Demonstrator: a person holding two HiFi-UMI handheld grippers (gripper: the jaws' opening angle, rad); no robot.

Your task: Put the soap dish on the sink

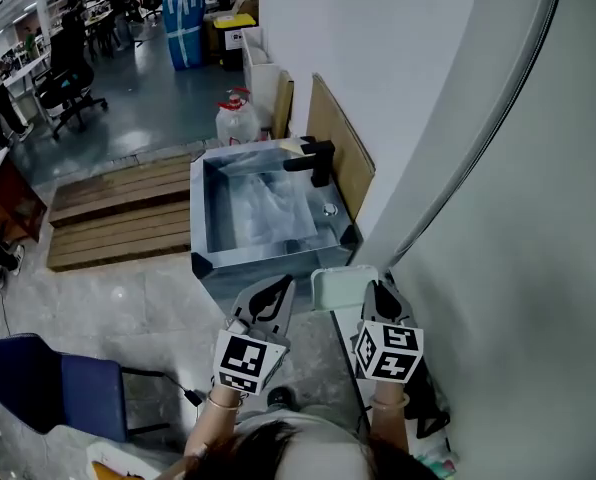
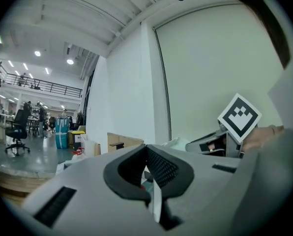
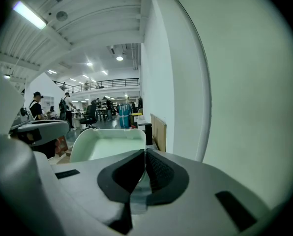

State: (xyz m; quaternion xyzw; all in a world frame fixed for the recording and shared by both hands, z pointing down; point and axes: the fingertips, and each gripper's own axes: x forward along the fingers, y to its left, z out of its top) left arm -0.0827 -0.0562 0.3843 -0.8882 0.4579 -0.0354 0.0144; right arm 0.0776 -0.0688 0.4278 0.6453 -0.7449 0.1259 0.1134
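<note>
The soap dish [image 1: 336, 287] is a pale green shallow tray with rounded corners, held in the air just in front of the steel sink's [image 1: 200, 230] near right corner. My right gripper [image 1: 376, 292] is shut on the dish's near rim. In the right gripper view the dish [image 3: 107, 144] stretches away from the closed jaws of the right gripper [image 3: 145, 154]. My left gripper [image 1: 277, 288] hangs beside the dish on its left. In the left gripper view the left gripper [image 2: 146, 150] is shut with nothing in it. A black faucet [image 1: 315, 158] stands on the sink's far right edge.
A white wall [image 1: 498, 218] runs close along the right. Cardboard panels [image 1: 340, 146] lean behind the sink, and a water jug [image 1: 237, 119] stands beyond it. A wooden pallet [image 1: 118, 211] lies left of the sink. A blue chair [image 1: 56, 389] sits at lower left.
</note>
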